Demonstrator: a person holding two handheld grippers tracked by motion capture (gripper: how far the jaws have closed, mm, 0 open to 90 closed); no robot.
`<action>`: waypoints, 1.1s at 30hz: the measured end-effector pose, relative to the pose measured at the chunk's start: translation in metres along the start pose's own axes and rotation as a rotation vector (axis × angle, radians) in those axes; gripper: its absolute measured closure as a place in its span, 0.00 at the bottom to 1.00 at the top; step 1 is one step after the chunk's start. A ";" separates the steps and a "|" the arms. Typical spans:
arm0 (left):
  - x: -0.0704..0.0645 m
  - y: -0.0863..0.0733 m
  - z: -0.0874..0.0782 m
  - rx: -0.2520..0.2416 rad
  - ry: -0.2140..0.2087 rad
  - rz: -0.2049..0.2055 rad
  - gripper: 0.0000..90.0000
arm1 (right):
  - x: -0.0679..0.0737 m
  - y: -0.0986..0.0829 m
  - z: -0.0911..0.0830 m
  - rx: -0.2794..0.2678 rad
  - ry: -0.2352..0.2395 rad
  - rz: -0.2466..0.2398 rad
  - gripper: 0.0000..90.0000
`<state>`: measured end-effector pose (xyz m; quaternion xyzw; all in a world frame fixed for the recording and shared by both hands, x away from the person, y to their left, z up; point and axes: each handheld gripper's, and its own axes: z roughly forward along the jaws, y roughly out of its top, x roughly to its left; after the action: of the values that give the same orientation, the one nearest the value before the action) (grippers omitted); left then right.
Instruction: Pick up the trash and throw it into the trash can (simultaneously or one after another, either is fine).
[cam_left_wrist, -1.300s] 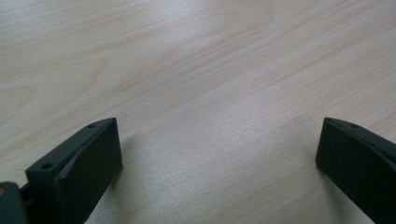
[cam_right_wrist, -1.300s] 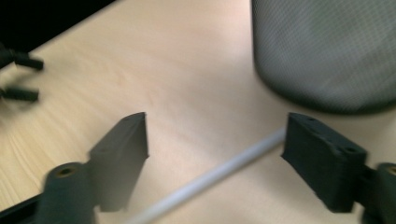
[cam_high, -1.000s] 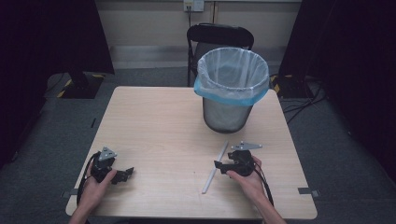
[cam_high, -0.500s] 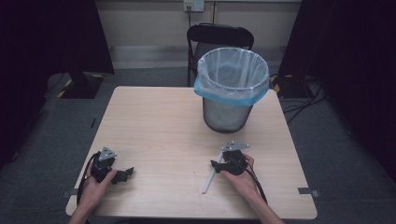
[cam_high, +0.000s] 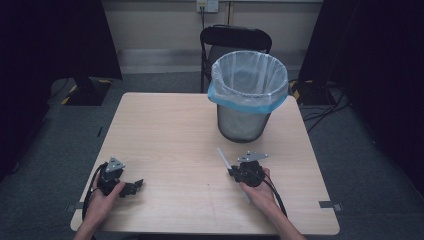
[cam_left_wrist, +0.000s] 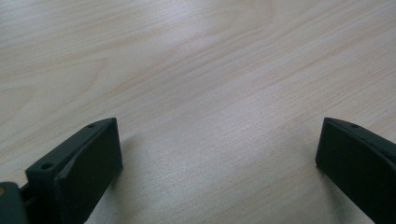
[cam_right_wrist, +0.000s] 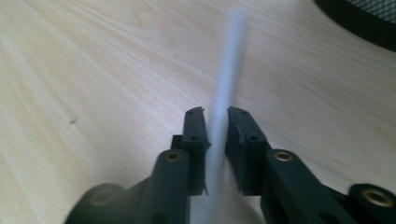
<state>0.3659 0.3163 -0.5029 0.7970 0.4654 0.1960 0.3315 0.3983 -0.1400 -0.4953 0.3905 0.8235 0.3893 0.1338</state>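
Note:
A thin white straw (cam_high: 223, 157) is pinched between the jaws of my right gripper (cam_high: 234, 172) at the front right of the table. Its free end points up and left toward the bin. In the right gripper view the straw (cam_right_wrist: 227, 79) runs blurred up the middle, and the right gripper (cam_right_wrist: 215, 114) is shut on it just above the wood. At the table's front left, my left gripper (cam_high: 134, 186) rests low and open. The left gripper view has the left gripper (cam_left_wrist: 219, 128) spread wide over bare wood, holding nothing.
A mesh waste bin (cam_high: 248, 95) lined with a clear and blue bag stands at the back right of the light wooden table (cam_high: 170, 135). Its dark base (cam_right_wrist: 359, 23) is just ahead of the right gripper. A black chair (cam_high: 235, 37) stands behind the table.
My right gripper has shifted left and a little toward the front, and the straw has swung with it, now pointing up-left instead of lying on a down-left slant. The left gripper has not moved.

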 end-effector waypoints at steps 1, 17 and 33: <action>0.000 0.000 0.000 0.000 0.000 0.000 0.00 | 0.000 0.000 0.000 0.000 0.000 0.000 0.89; 0.000 0.000 0.000 0.000 0.000 0.000 0.00 | 0.002 -0.016 -0.033 0.033 0.022 0.006 0.66; 0.000 0.000 0.000 -0.002 0.000 -0.002 0.00 | 0.012 -0.051 -0.067 0.070 -0.077 -0.099 0.89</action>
<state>0.3659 0.3161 -0.5031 0.7961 0.4660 0.1960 0.3327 0.3276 -0.1865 -0.4882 0.3682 0.8491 0.3379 0.1709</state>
